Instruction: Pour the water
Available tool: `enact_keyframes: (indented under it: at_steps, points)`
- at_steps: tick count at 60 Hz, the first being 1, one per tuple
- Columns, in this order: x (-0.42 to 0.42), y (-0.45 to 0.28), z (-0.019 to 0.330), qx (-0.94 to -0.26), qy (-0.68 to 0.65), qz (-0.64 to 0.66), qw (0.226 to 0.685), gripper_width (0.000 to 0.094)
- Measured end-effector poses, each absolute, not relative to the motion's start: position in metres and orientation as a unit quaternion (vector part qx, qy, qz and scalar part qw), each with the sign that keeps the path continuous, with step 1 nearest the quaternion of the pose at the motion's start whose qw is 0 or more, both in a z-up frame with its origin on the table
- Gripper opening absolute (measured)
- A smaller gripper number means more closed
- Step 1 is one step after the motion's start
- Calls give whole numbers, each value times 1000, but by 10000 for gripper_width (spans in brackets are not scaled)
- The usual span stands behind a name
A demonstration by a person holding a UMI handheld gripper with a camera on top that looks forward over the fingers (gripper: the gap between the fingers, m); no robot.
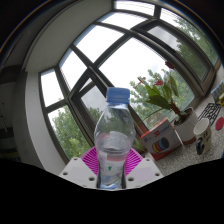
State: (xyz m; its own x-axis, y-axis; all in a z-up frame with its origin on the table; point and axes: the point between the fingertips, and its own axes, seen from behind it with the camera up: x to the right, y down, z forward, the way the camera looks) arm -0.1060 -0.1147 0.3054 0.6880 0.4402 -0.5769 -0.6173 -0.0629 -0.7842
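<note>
A clear plastic water bottle [113,138] with a light blue cap stands upright between my gripper's fingers [112,172]. The magenta pads [90,160] press against its lower body on both sides. The bottle is held up in front of the window, with water filling most of it. Its base is hidden behind the fingers.
A large bay window [100,60] with dark frames fills the background. To the right, a flower plant [160,95] in a white pot stands on a counter with a colourful box [160,140] and a white cup [201,128].
</note>
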Motion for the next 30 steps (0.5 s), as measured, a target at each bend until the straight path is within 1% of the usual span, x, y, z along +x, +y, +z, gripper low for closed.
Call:
enact_keyframes:
  at_steps: [4,9,14,18,22,27,30]
  points:
    - [-93,-93,339,-569,119,490,650,274]
    - [-67,-71,367,-505,190,609,581,273]
    - [-32,-37,375,-431,264,702,502,274]
    - [-9,-12,367,-382,318,748,440,274]
    - [10,13,346,-344,369,773,384,273]
    - [36,29,317,-300,427,789,326,273]
    - [47,45,300,-278,459,787,305,274]
